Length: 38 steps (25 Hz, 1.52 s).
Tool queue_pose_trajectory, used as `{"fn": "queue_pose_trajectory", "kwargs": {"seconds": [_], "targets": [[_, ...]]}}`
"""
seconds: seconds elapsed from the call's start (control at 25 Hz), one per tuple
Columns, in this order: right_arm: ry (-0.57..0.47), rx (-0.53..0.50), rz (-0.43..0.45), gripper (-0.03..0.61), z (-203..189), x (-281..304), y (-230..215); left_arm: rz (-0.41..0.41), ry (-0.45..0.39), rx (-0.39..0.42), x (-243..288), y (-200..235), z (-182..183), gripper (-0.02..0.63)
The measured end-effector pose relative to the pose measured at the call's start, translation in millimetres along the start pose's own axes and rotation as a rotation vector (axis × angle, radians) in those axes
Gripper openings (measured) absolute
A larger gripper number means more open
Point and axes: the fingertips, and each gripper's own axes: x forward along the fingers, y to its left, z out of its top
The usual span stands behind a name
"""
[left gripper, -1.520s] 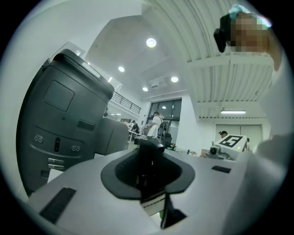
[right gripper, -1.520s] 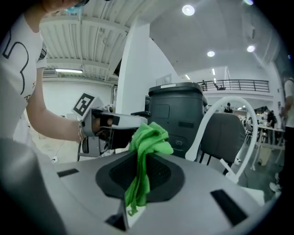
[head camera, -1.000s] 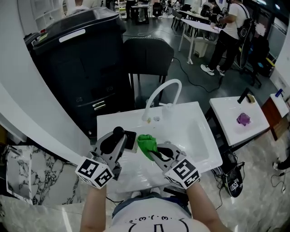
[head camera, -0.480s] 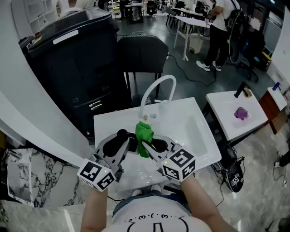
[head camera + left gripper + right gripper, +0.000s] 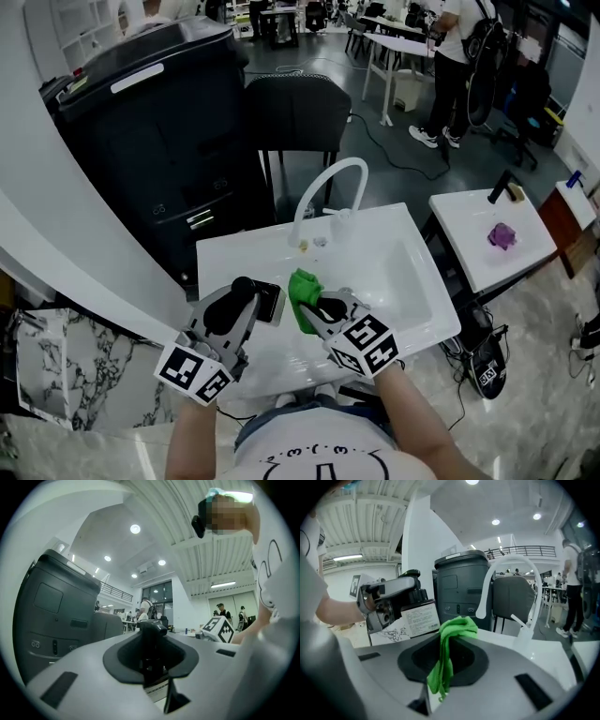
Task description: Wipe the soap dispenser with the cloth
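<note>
— What are the two hands doing?

— The left hand-held gripper (image 5: 251,295) is clamped on the soap dispenser (image 5: 269,302), a dark pump bottle with a white label, holding it up over the near left part of the white desk (image 5: 220,258). The right hand-held gripper (image 5: 311,311) pinches the green cloth (image 5: 302,289), which bunches above its jaws and trails down between them.

— Anything different from a moment ago?

— Half a second back the cloth was raised and pressed against the dispenser's side. Now it sits lower and just beside the bottle, and I can't tell whether they touch. I read that as the end of one wiping stroke, with the job under way and more passes probably to come.

— Is there space to work?

— Ahead, the arched white faucet (image 5: 323,192) stands well apart from both tools. To the right, the sink basin (image 5: 398,277) gives open room. The tight side is the near edge: both grippers hang over the front rim, close to the person's body. The desk's left edge is near the dispenser as well.
</note>
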Motion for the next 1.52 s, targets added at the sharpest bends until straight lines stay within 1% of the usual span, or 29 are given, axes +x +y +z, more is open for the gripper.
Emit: {"fn": "queue_pose_trajectory", "kwargs": {"seconds": [0.08,0.16,0.24,0.36,0.44,0.52,0.6,0.68,0.76,0.84,0.92,1.04,1.16,1.32,1.4,1.52], "targets": [[-0.03,0.016,-0.003,0.048,7.9,-4.5,-9.7,-0.011,0.012,0.076,-0.2,-2.1,1.0,0.091],[-0.074,0.037,0.024,0.048,20.0,-9.4,-15.9,-0.036,0.028,0.179,1.2,-8.0,3.5,0.091],[-0.125,0.062,0.078,0.048,33.6,-14.1,-17.9,-0.077,0.043,0.303,3.4,-17.7,6.7,0.091],[-0.193,0.081,0.171,0.048,53.5,-21.6,-16.2,-0.144,0.076,0.515,7.4,-33.2,8.0,0.091],[-0.221,0.062,0.228,0.048,65.6,-25.0,-12.8,-0.182,0.069,0.651,9.5,-43.8,7.5,0.091],[-0.234,0.027,0.276,0.048,75.3,-26.8,-9.0,-0.23,0.051,0.822,10.5,-56.6,2.1,0.092],[-0.234,-0.016,0.322,0.048,80.9,-28.4,-4.4,-0.28,0.057,0.979,10.1,-67.7,-7.5,0.092],[-0.216,-0.061,0.379,0.048,80.4,-29.5,2.2,-0.325,0.058,1.069,8.8,-76.8,-14.0,0.094],[-0.182,-0.104,0.438,0.048,76.3,-28.9,9.1,-0.367,0.054,1.131,7.3,-85.7,-18.3,0.094],[-0.148,-0.123,0.493,0.048,72.6,-27.3,12.5,-0.405,0.056,1.179,6.4,-92.1,-22.4,0.094],[-0.118,-0.117,0.539,0.048,69.8,-25.2,10.9,-0.424,0.063,1.196,7.1,-93.6,-24.7,0.094],[-0.088,-0.1,0.575,0.048,68.1,-19.1,4.5,-0.432,0.074,1.213,10.7,-93.5,-26.6,0.095],[-0.073,-0.057,0.603,0.048,68.1,-7.3,-2.2,-0.441,0.072,1.227,13.5,-96.2,-25.7,0.095],[-0.061,0.046,0.647,0.048,65.4,13.0,-9.6,-0.456,0.064,1.247,14.4,-101.8,-23.8,0.096],[-0.058,0.088,0.653,0.048,63.3,21.7,-11.4,-0.456,0.067,1.249,14.4,-102.5,-24.4,0.097],[-0.058,0.121,0.636,0.048,60.2,30.8,-13.6,-0.449,0.072,1.249,16.0,-103.0,-25.6,0.098]]}}
